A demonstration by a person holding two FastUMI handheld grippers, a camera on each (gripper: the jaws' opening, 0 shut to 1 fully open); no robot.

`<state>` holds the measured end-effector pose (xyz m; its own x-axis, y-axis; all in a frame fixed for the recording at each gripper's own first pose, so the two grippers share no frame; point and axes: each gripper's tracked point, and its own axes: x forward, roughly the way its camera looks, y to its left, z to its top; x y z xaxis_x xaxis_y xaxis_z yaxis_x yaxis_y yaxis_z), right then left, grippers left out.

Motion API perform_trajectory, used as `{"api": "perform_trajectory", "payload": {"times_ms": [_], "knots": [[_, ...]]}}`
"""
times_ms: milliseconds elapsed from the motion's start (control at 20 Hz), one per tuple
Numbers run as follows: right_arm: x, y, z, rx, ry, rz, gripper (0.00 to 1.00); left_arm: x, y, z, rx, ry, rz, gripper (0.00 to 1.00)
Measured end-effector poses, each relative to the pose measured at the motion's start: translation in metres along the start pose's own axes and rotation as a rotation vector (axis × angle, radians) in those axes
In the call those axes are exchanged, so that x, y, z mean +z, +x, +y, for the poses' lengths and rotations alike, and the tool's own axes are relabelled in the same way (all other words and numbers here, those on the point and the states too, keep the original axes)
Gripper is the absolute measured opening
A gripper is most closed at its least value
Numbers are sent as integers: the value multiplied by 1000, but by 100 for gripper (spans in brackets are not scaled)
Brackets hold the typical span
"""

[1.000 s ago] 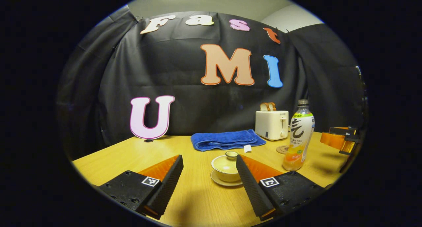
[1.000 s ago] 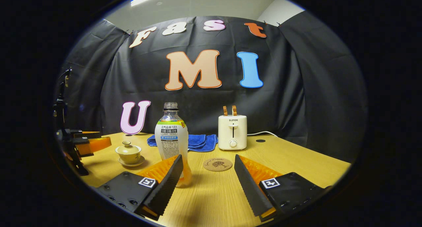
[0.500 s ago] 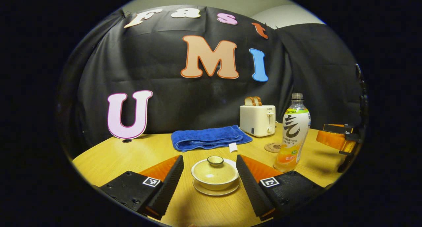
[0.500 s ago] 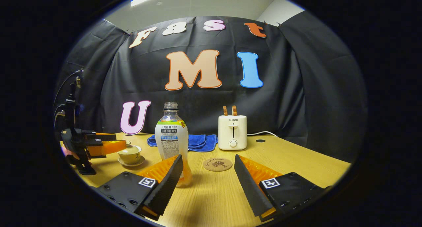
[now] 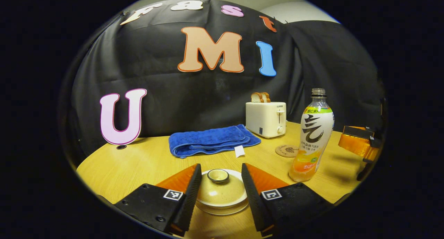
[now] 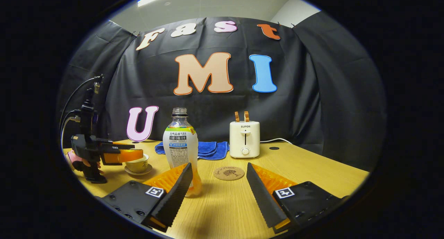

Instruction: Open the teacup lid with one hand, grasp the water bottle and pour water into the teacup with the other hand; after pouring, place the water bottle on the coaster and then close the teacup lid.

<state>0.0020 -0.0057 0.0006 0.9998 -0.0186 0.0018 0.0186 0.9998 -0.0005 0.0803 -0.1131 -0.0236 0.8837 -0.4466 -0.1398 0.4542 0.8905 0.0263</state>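
Surroundings: a folded blue towel [image 5: 212,141] is laid behind the teacup [image 5: 222,194]; a toaster [image 5: 266,118] with bread in its slots is set further back on the worktop [image 5: 138,162].
In the way: the water bottle [image 6: 180,148] is stood just ahead of the right hand-held gripper [image 6: 219,187], partly hidden by that gripper's left finger; the coaster [image 6: 229,173] is seen between its fingers, further off.
Teacup: placed on its saucer, lid [image 5: 220,188] still on, knob [image 5: 218,175] uppermost.
Left hand-held gripper [image 5: 218,188]: fingers held apart on either side of the lid; contact cannot be told.
Right hand-held gripper: fingers spread wide, nothing gripped.
Water bottle: upright, uncapped, beside the coaster.
Change: since a second ago the left hand-held gripper has been brought forward so that the teacup, then ahead by the right finger, is now framed between both fingers, which have been drawn closer together; the right hand-held gripper is unmoved.
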Motion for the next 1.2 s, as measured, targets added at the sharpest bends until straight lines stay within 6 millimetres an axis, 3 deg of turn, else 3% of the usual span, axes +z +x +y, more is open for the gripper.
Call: {"api": "perform_trajectory", "payload": {"times_ms": [450, 1050, 1200], "knots": [[0, 1, 1, 7, 0, 0, 95, 1, 5, 0, 3, 7, -5, 28], [0, 1, -1, 8, 0, -1, 95, 22, -8, 4, -6, -37, -144, 24], [0, 1, 0, 8, -1, -1, 95, 20, -11, 10, 29, -36, -140, 25]]}}
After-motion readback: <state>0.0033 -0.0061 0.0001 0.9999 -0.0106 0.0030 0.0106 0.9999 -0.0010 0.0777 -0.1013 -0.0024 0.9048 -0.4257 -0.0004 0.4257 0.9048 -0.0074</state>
